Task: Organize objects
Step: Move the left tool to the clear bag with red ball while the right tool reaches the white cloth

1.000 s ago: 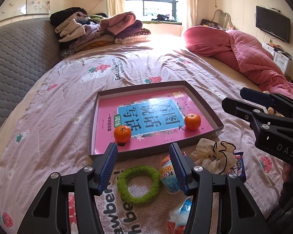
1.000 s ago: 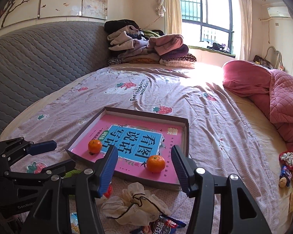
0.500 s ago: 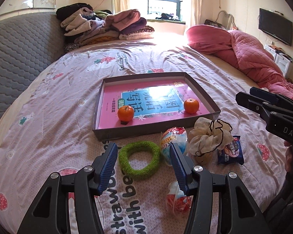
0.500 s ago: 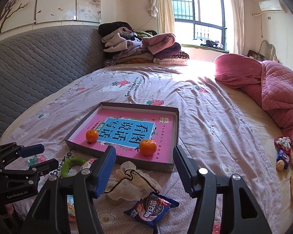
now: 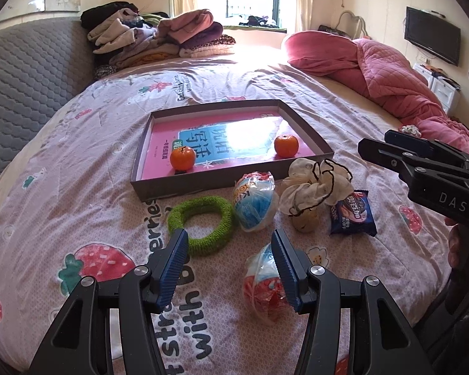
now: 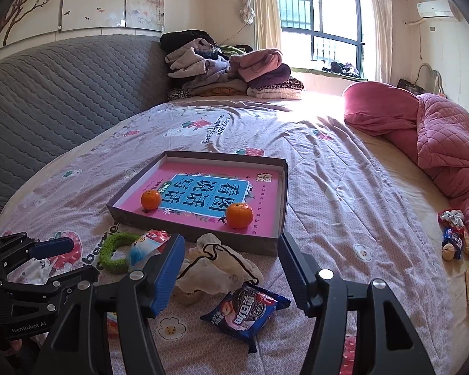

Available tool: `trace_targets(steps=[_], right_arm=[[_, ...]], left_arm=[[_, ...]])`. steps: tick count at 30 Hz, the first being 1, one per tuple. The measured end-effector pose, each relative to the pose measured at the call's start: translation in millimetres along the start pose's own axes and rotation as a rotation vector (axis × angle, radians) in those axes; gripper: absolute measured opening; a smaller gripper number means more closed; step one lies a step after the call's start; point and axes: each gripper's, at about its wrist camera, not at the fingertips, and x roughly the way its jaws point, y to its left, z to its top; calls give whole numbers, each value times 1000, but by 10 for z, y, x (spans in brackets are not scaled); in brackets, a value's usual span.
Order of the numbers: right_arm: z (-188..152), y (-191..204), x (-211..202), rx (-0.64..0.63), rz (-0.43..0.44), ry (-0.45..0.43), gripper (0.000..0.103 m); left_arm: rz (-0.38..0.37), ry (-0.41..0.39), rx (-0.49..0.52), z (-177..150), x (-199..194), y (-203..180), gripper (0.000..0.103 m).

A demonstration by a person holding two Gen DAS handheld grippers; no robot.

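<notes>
Black left gripper (image 5: 229,251), ribbed blue pads (image 5: 172,268), silver screws.

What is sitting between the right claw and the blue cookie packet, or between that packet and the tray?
Nothing visible blocks the open right claw from the blue cookie packet. Between the packet and the shallow grey cardboard tray lies the crumpled cream cloth scrunchie, against the tray's near wall.

Two oranges (image 5: 182,157) (image 5: 285,145) are counted; one tray (image 5: 222,178); one green ring (image 5: 200,225); two wrapped snack balls (image 5: 255,203) (image 5: 264,284); one cookie packet (image 5: 352,214); one cloth pouch (image 5: 315,187).
</notes>
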Motion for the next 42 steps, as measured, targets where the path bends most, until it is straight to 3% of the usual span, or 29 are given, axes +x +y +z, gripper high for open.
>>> trace_targets(steps=[23,42], right_arm=[[-245,162,84,-53,-5,59,61],[-324,284,190,-106,3,111,61]], left_arm=[[-67,60,17,-225,70,-187,57],[-59,89,27,-286,167,-244,57]])
